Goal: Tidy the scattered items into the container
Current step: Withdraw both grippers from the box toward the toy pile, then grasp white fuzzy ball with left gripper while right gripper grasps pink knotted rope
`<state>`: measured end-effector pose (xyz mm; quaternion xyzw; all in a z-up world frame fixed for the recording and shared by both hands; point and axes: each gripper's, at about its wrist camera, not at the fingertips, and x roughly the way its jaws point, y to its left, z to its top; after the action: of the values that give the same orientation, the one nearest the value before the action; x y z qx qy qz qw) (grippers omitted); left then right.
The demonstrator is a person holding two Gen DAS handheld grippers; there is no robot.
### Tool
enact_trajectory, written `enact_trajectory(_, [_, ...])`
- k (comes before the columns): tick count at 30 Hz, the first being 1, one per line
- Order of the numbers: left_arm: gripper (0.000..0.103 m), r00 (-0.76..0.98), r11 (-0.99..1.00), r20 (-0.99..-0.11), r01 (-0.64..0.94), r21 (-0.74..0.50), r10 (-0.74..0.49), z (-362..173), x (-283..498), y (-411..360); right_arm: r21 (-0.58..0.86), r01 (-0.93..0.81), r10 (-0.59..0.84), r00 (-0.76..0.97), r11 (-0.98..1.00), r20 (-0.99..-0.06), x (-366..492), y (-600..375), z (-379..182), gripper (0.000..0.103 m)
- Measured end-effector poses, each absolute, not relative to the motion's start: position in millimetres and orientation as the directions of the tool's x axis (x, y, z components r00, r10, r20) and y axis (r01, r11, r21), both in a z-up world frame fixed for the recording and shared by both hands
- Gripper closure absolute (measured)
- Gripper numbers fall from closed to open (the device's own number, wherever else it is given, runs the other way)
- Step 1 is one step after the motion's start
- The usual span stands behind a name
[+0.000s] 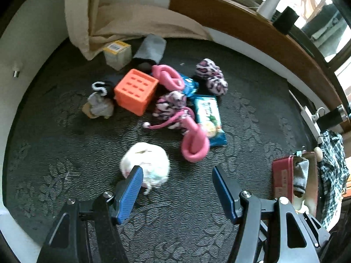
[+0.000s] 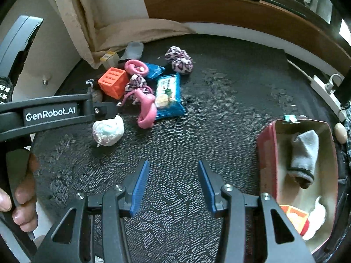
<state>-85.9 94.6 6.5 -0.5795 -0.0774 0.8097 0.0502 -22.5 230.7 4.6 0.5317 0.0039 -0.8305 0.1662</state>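
Your left gripper (image 1: 177,188) has its jaws released with nothing between them; the white bundle (image 1: 145,164) lies on the table (image 1: 65,153) just ahead of the left jaw, partly behind its pad. Your right gripper (image 2: 173,186) also has released, empty jaws over bare cloth.

Only the right wrist view looks down into the red container (image 2: 266,153), off to the right of its jaws: a grey sock (image 2: 306,151) lies inside, with an orange-and-white item (image 2: 296,217) at the near end. The left wrist view shows the same container only edge-on, far right of its jaws. The right view alone also shows your left hand (image 2: 22,197) on the handle.

Well ahead of both jaws sits the scattered pile: an orange cube (image 1: 136,91), pink rings (image 1: 195,144), leopard-print socks (image 1: 211,76), a blue snack packet (image 1: 208,118), a small box (image 1: 117,53). Nothing stands between the jaws and the pile except the white bundle.
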Motion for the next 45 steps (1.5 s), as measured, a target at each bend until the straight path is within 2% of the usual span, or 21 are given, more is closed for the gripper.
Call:
enact_trajectory(10, [0.036,-0.256,-0.975,-0.946,0.046,-0.218,0.199,-20.6,-93.5,56.2,0.18,0.268,-0.268,-0.345,-0.947,-0.899,-30.7,204.6,-9.2,0.05])
enact_trajectory(23, [0.036,-0.157,-0.972,-0.961,0.007,-0.234,0.23,-58.3,-114.2,57.6,0.158,0.198,-0.217,-0.325,-0.967,-0.921,-44.1,200.1,-21.1,0.05])
enact_trajectory(24, [0.03,-0.149,-0.973,-0.963,0.002,-0.229,0.227,-61.8,-115.8,58.8,0.156,0.191,-0.213,-0.323,-0.969,-0.922,-45.7,200.6,-21.7,0.05])
enact_trajectory(25, [0.029,-0.143,-0.975,-0.965,0.001,-0.223,0.221,-64.7,-117.3,59.3,0.155,0.185,-0.209,-0.322,-0.97,-0.923,-47.3,201.2,-22.2,0.05])
enact_trajectory(33, [0.029,-0.118,-0.977,-0.969,-0.029,-0.213,0.215,-82.5,-125.8,61.2,0.148,0.156,-0.19,-0.301,-0.977,-0.935,-60.5,198.5,-27.6,0.05])
enact_trajectory(38, [0.035,-0.134,-0.971,-0.962,-0.047,-0.235,0.24,-78.2,-126.5,59.2,0.154,0.162,-0.197,-0.296,-0.975,-0.935,-73.3,191.4,-29.8,0.05])
enact_trajectory(45, [0.036,-0.177,-0.973,-0.958,-0.003,-0.23,0.226,-68.4,-128.5,40.3,0.206,0.17,-0.247,-0.275,-0.964,-0.929,-96.3,178.3,-33.6,0.05])
